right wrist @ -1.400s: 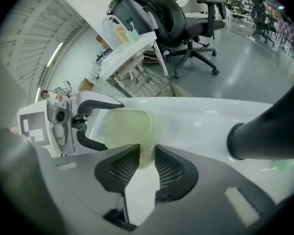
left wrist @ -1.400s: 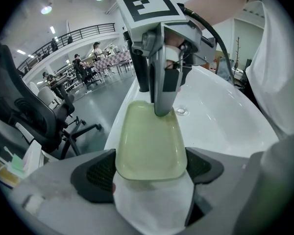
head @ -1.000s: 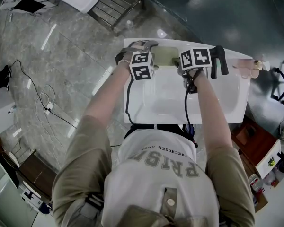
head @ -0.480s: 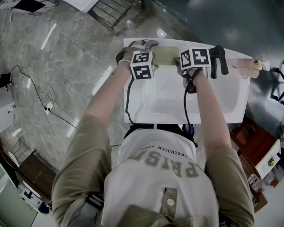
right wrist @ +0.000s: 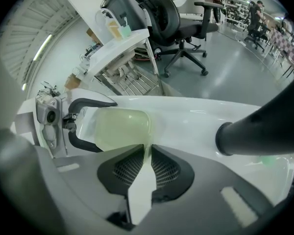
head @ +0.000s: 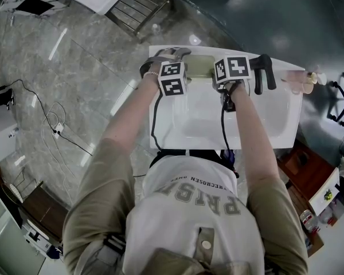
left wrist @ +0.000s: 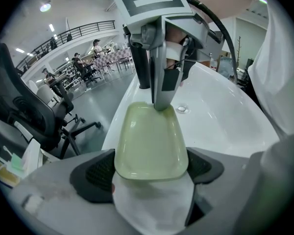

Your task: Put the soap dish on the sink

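A white sink [head: 275, 128] lies beneath both claws, its black tap [right wrist: 255, 131] off to the right claw's right. The pale green soap dish [left wrist: 149, 141] is at the sink's back ledge, reaching straight ahead of the left claw [left wrist: 149, 171]. That claw's jaws stand wide and clasp the dish's near end by both sides. The right claw [right wrist: 147, 153] is closing, its jaws nearly together on the dish's thin rim.

Place type: you are in a large open-plan office hall.
Surface: polished grey stone floor [head: 74, 67], loose cables [head: 51, 125] at your 9 o'clock.
Fixture: free-standing white sink [head: 275, 119] at your 12 o'clock.
Furniture: black office chair [right wrist: 179, 26] beyond the sink.
Background: people at desks [left wrist: 83, 65], railed mezzanine [left wrist: 73, 33] and ceiling lights [left wrist: 45, 6], at 11 o'clock in the left gripper view.
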Available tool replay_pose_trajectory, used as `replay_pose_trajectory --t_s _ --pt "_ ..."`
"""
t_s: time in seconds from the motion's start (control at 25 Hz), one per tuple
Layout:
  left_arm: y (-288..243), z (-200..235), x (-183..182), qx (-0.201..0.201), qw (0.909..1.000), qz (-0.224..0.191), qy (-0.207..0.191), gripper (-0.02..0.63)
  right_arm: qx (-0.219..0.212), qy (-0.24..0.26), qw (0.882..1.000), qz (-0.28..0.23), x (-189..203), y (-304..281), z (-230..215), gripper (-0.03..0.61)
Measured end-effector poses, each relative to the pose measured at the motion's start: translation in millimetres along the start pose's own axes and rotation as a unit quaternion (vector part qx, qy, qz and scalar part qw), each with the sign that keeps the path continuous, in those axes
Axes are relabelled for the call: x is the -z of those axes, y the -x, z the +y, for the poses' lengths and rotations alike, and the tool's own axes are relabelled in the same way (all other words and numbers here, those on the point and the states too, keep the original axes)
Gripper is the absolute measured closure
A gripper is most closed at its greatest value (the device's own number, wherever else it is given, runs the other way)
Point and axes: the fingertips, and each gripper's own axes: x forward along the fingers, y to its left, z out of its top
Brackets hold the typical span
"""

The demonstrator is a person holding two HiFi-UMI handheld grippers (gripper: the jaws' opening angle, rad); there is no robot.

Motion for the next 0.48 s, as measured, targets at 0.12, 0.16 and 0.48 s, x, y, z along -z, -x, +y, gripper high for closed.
replay_pose_trajectory --t_s 0.12,0.16,0.48 --pt "-0.4 0.3 -0.3 0.0 1.0 0.0 0.0 0.152 0.015 0.01 1.0 0.014 -0.1 -0.6 -0.3 0.523" --pt "-0.1 0.3 -0.3 0.0 1.0 0.0 0.0 0.152 0.019 0.013 1.0 0.019 -0.2 -0.5 -0.1 0.522" --pt "-0.1 0.6 -0.3 -0.009 1.0 0.002 0.0 0.152 0.016 0.0 0.999 0.036 -1.0 -1.2 -0.5 0.523"
